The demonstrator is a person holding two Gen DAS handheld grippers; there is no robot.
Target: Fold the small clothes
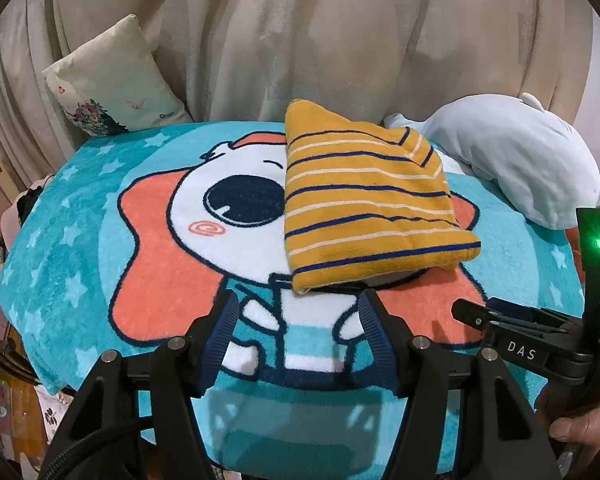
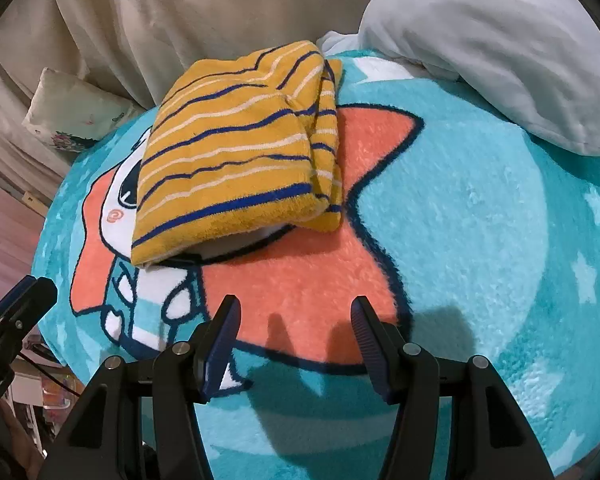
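Striped garment point(image 1: 364, 196) folded on cartoon blanket point(image 1: 80, 248) | left hand-held gripper point(image 1: 296, 312), right hand-held gripper point(image 2: 296, 316): spread, empty | if refolding: pinch near hem corners, lift evenly.

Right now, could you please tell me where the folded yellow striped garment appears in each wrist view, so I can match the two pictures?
Left wrist view: the folded yellow striped garment lies right of centre, beyond the open left gripper.
Right wrist view: the same garment lies up and left of centre, beyond the open right gripper.
Shared landmark: the white plush toy, to the garment's right in both.
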